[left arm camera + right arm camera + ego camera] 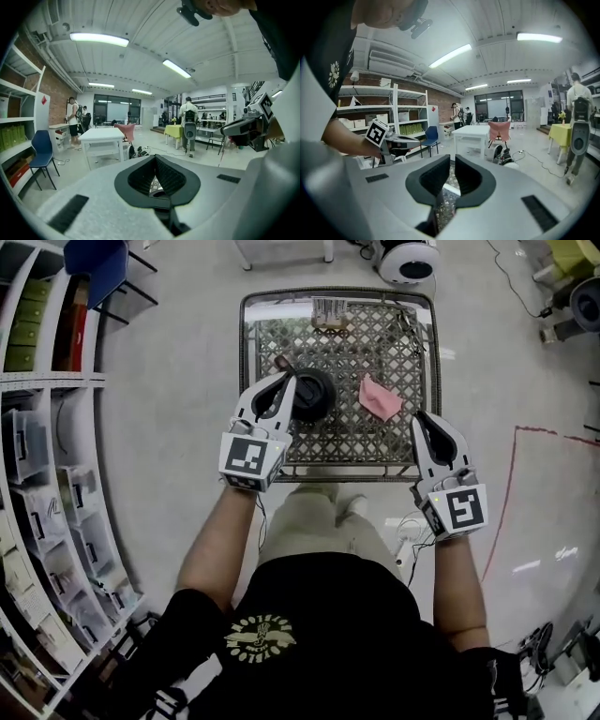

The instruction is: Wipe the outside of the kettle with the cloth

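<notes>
Kettle point(312, 395), black and round, stands on the lattice-top table point(246, 334), left of the middle; from above it looks lidded, though it is too small to be sure; the pink cloth point(380, 397) lies crumpled near its right side, apart from it; the left gripper point(287, 379) hangs at the kettle's left side, jaw tips pressed together, empty; the right gripper point(419, 416) is over the table's near right corner, jaws a narrow slit apart, holding nothing

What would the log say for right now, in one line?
left gripper: shut, empty, by kettle | right gripper: slightly open, empty | cloth: on table, untouched | wiping: not started
</notes>
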`<state>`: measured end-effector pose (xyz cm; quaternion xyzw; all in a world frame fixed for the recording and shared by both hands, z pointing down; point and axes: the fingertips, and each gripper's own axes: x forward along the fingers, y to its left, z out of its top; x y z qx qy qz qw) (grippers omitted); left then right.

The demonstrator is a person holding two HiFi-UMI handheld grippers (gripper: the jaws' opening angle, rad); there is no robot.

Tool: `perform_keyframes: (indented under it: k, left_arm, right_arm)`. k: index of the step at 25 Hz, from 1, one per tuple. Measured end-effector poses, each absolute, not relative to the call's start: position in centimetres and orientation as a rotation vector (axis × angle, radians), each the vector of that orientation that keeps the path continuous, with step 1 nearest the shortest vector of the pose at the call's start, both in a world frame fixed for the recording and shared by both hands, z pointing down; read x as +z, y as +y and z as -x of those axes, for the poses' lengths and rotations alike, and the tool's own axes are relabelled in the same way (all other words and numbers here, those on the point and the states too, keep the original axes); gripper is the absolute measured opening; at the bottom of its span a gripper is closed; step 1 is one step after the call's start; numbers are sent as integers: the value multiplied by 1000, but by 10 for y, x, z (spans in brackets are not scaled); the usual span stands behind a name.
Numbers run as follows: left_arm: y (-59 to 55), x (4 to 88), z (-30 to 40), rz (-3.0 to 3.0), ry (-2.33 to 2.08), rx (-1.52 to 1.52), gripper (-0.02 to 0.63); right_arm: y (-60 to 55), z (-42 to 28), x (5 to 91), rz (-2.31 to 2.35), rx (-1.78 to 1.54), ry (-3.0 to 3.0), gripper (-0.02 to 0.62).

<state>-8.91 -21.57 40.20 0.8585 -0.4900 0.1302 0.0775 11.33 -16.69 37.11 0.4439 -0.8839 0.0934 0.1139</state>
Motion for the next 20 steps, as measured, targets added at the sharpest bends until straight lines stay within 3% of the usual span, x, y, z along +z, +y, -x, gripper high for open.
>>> perform_keyframes:
  k: [5,8,11,20]
  left_arm:
    - [-239,433,88,-2571,-1400,410,6]
    - [-247,451,83,-2557,-1357,431,6]
    - [-251,465,77,-2563,-1303,448,6]
    - [-251,480,69,-2586,-1253,471,6]
  right_arm:
    - [-190,-102,420,-1257,402,-2511,18]
    - [-197,-100,455,-1212,450,-2462,145]
    - [-209,-107,493,-1198,493,-2405,200]
    - [-213,-105,626,-1047,637,-2174,255]
